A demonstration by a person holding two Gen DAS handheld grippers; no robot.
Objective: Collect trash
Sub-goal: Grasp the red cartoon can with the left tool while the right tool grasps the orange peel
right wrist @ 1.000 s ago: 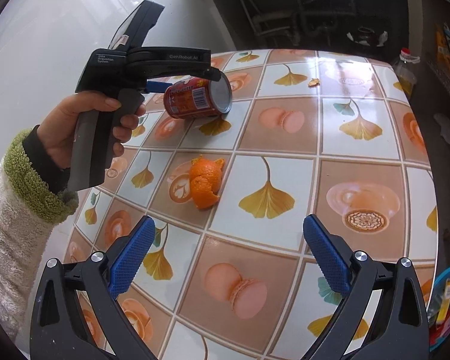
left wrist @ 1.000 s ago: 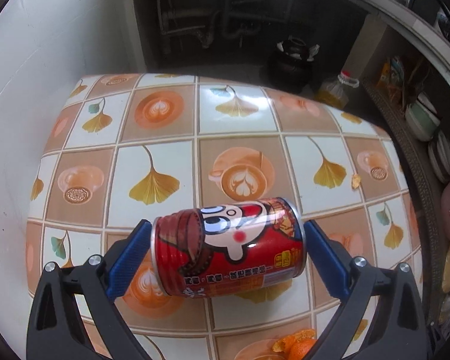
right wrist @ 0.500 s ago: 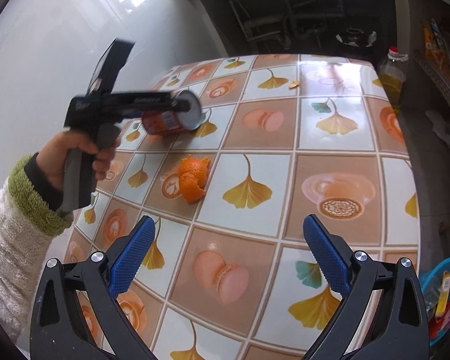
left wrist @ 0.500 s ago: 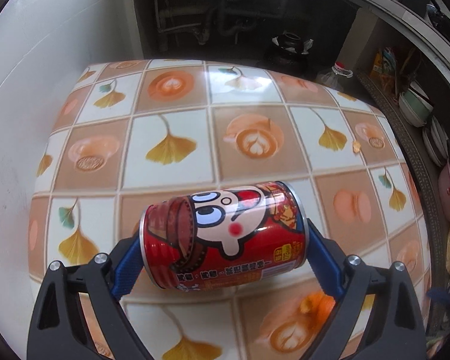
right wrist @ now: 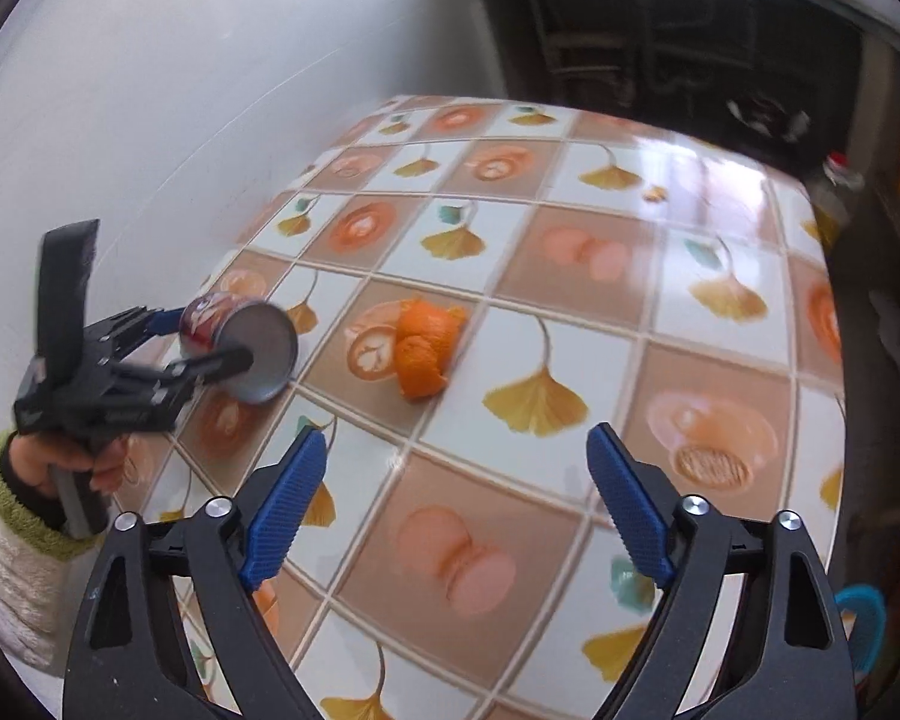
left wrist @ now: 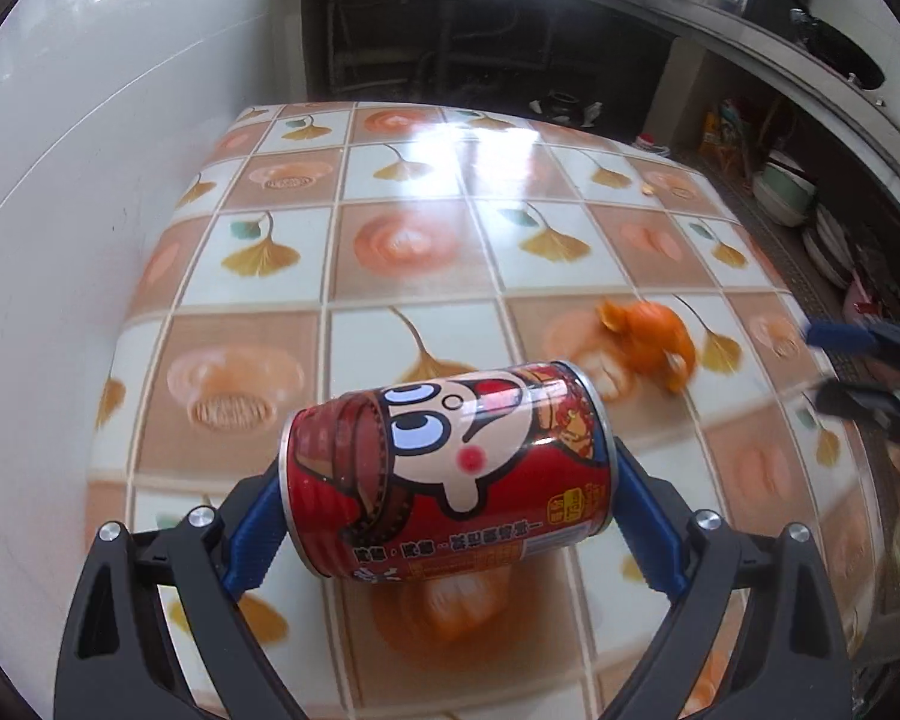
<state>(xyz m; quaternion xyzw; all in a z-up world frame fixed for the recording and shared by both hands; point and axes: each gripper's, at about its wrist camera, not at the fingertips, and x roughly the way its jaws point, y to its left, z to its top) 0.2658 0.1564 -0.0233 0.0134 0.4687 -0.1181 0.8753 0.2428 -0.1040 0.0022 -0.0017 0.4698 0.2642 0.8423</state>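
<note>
Left gripper: black frame, ribbed blue pads, clamped on the 2 ends of the can.
Can: red printed metal cylinder with a cartoon face, lying crosswise between the left pads, lifted above the table.
Table: glossy covering, square tiles printed with ginkgo leaves, coffee cups and macarons.
Orange peel: curled, rough, bright orange, on the table ahead of the right gripper and left of its centre line, apart from both pads.
Right gripper: same black and blue build, jaws wide but closing, only bare table between them.
Left wrist view alone: the can's printed face; the right gripper's tips at the far right edge, blurred.
Right wrist view alone: the can's plain silver end, a hand with a green fleecy cuff on the left gripper's handle.
</note>
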